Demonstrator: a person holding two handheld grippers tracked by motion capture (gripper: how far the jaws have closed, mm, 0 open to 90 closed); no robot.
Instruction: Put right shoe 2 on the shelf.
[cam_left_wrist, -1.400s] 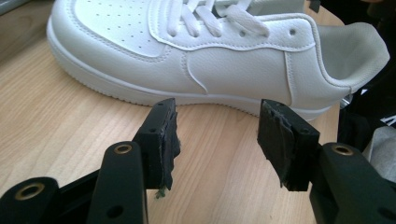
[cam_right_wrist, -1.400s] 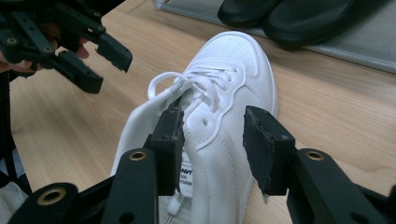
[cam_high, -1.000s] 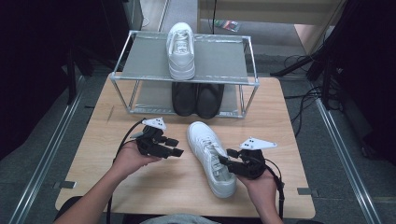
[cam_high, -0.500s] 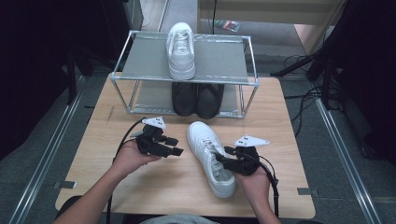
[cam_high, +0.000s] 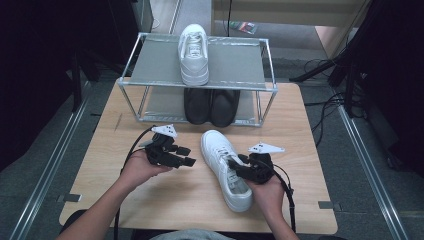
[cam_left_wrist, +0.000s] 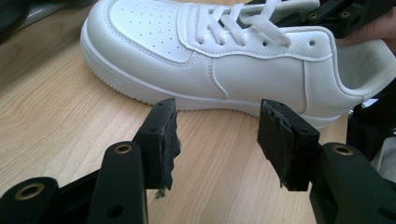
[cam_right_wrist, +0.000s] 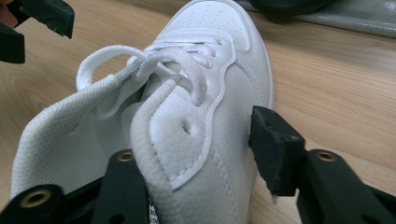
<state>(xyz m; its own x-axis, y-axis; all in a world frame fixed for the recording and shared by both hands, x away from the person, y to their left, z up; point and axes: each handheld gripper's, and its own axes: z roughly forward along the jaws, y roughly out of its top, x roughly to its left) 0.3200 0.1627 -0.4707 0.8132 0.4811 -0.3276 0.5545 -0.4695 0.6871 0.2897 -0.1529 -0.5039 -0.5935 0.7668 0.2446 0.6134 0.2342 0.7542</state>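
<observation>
Here, grasping step: right gripper straddling side wall of white leather lace-up sneaker on light wooden table, jaws just closing, outer pad not touching. Left gripper wide, empty, just beside. Next: squeeze firmly, then lift.

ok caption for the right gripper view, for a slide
Right gripper straddling the side wall of a white sneaker on the wooden table, jaws closing in.

One camera is hanging overhead, looking forward and down across the whole surface. Two more are riding the grippers, sitting very close and low: the left one is facing the white shoe side-on at 12 o'clock, the right one along its heel. All three are sharing that shoe.
</observation>
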